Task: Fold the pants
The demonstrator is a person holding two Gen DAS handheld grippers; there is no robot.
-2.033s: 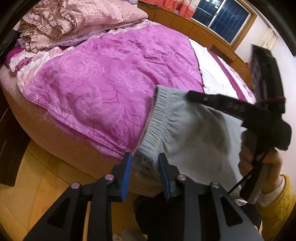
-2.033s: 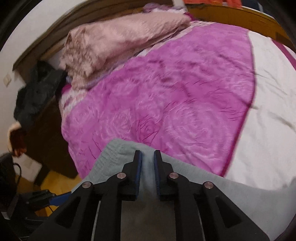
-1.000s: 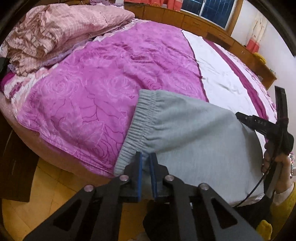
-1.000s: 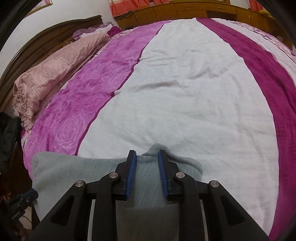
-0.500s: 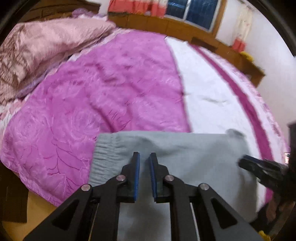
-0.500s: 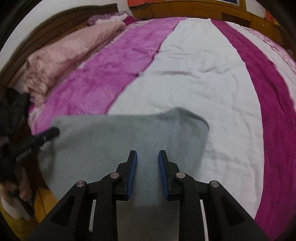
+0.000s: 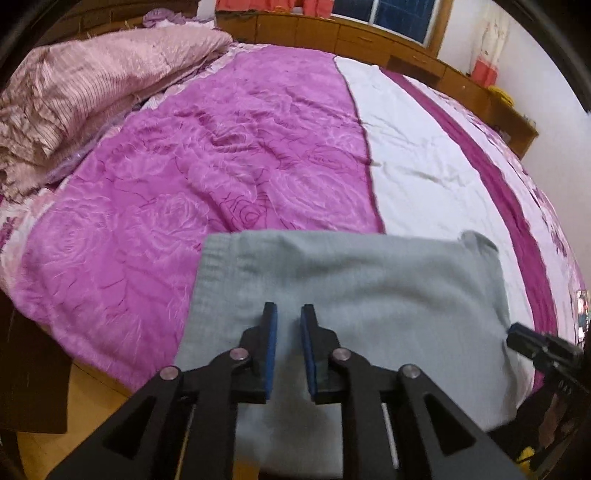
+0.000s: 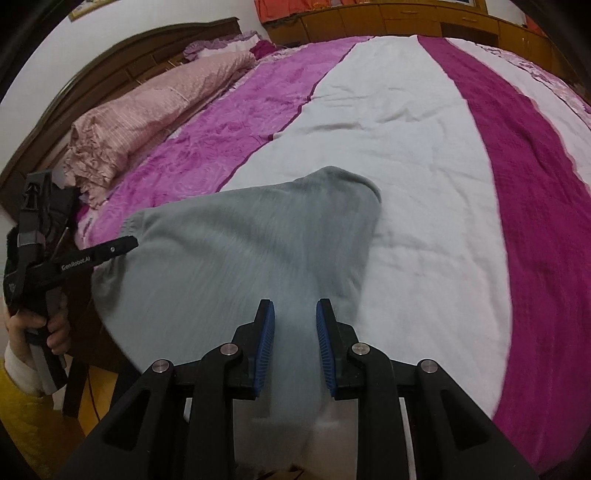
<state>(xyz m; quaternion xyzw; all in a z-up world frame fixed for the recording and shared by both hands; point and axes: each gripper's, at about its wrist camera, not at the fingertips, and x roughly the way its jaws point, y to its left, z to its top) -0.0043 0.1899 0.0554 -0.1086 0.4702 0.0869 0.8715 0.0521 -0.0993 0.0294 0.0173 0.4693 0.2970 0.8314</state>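
- Left wrist view: the grey pants (image 7: 351,295) fill the lower middle of the frame, spread as a folded panel on the near edge of the bed (image 7: 221,166), with the ribbed waistband along their left side.
- The left claw (image 7: 288,328) sits at the bottom centre. Its blue pads stand a narrow gap apart, having just been opening, and grey cloth shows in the gap. I cannot tell whether the pads press on it.
- At the lower right edge of this view the tip of the right claw (image 7: 517,334) meets the right border of the pants.
- Right wrist view: the same pants (image 8: 240,258) run from the bottom centre up and to the left, with a rounded corner lying on the white stripe of the bed (image 8: 406,166).
- The right claw (image 8: 295,321) is at the bottom centre, its pads parted a little with a bunched ridge of the grey fabric gripped between them.
- At the left edge the left claw (image 8: 129,243) touches the pants' left border, with a hand (image 8: 37,328) around its handle and a yellow sleeve (image 8: 22,424) below.
- A pink quilt (image 8: 147,110) is heaped at the upper left, against a dark wooden headboard (image 8: 110,62).
- Wooden cabinets (image 7: 369,33) line the top of the left wrist view.
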